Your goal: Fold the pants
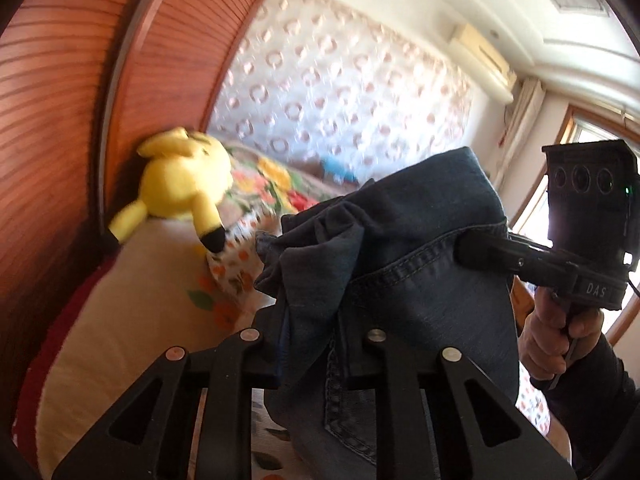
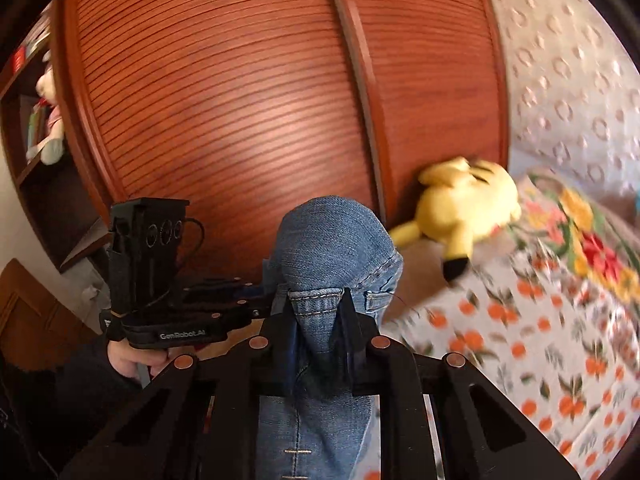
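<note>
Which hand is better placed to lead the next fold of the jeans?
Probably neither alone. The left gripper and the right gripper are each shut on the jeans, lifted above the floral bedspread. The right grip looks neater, on a flat seamed edge; the left holds bunched cloth.

Beyond the jaws stands a reddish-brown wardrobe [image 2: 240, 100] with horizontally ribbed doors. To its right, a wall [image 1: 340, 80] carries pale wallpaper with ring motifs. A bed [image 2: 540, 340], right of the jaws in the right wrist view, has an orange-fruit print sheet and a floral cover. An air conditioner [image 1: 484, 60] is mounted high near the ceiling. A wood-framed window [image 1: 580, 132] admits bright daylight. A shelf unit [image 2: 36, 120] stands far left.
</note>
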### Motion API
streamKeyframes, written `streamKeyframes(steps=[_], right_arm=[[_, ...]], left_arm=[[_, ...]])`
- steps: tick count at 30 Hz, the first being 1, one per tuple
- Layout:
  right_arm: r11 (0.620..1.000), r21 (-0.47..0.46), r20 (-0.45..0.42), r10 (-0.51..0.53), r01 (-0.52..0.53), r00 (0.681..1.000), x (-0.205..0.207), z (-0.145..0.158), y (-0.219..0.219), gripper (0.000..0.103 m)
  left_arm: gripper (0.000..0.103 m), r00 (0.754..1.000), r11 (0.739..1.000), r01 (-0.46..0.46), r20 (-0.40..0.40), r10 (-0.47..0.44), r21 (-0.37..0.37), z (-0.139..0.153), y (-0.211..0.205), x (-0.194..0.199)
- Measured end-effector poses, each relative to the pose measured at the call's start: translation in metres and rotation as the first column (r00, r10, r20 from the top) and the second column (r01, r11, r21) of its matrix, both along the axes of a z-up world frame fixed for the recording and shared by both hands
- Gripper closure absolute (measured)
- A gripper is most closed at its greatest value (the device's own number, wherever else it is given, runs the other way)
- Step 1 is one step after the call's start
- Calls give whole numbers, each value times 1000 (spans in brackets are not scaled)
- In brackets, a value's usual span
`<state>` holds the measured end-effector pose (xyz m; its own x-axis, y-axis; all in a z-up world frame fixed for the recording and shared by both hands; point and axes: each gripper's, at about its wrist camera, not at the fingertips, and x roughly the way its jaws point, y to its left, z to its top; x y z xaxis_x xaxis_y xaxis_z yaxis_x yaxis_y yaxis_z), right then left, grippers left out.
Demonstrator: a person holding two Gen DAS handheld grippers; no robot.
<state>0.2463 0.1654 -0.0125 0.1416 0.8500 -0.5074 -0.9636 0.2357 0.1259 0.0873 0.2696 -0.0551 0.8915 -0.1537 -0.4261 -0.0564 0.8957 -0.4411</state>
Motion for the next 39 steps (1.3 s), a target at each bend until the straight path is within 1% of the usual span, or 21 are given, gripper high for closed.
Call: streamKeyframes(steps=[4,7,10,12,14,16,17,19,20,21,22,24,26,30,32,33,34,35,36,37,39], right_arm=[[997,39,34,63,-64,997,-15,21,20,86],[992,83,46,93,-96,995,-16,37,34,87],[985,143,46,91,-96,995,-1,44,32,87],[981,181,27,70,-74,997,22,41,21,87],[980,198,-3,30,-29,1000,53,30,9,87],[981,192,-40,-10,17,999,88,12,-5,87],[983,181,-71,-31,43,997,105,2,-13,87],[984,150,-116,-83,100,990,143,-24,-30,87],[981,131,-131,-123,140,984,159,-37,-39,87],[977,115,-157,-161,180,974,176,-50,-50,87],[972,104,-185,-191,213,964,192,-60,-60,87],[962,78,-227,-236,260,945,217,-78,-80,87],[957,39,-242,-270,287,932,233,-90,-91,87],[944,-17,-255,-322,328,912,248,-99,-98,86],[934,-51,-260,-354,354,898,252,-102,-93,80],[928,-69,-265,-371,366,890,254,-102,-94,77],[921,-89,-277,-388,378,879,252,-99,-85,70],[915,-107,-285,-404,390,869,255,-98,-82,68],[911,-117,-290,-413,396,863,256,-98,-81,67],[908,-119,-290,-419,401,861,252,-91,-74,65],[901,-120,-280,-433,416,857,247,-82,-75,64]], left_arm=[[84,996,998,-67,64,66,11,29,23,-19],[84,992,994,-97,86,93,45,52,35,-17],[84,992,989,-99,87,89,111,77,36,4],[84,996,985,-75,65,66,157,85,30,33],[84,999,983,-43,22,39,181,79,23,67],[84,999,983,2,-37,5,186,63,15,107],[84,997,982,27,-75,-13,185,50,10,130],[84,989,985,74,-138,-52,154,26,4,171],[84,982,987,95,-175,-72,128,10,-1,195],[84,977,987,111,-193,-87,119,1,-7,208],[84,972,985,130,-209,-104,115,-7,-14,223],[84,963,978,162,-237,-127,134,-14,-28,245],[83,954,970,188,-264,-142,156,-19,-39,261],[80,934,953,235,-314,-168,189,-19,-54,280],[79,925,945,254,-336,-176,206,-19,-62,288],[76,924,943,256,-341,-174,212,-15,-64,285],[73,926,943,255,-336,-174,214,-11,-66,283],[71,931,945,250,-322,-174,213,-7,-65,281],[70,934,945,245,-315,-170,217,-3,-64,278],[69,938,944,239,-305,-164,226,3,-66,272],[69,946,941,235,-277,-165,242,13,-65,258]])
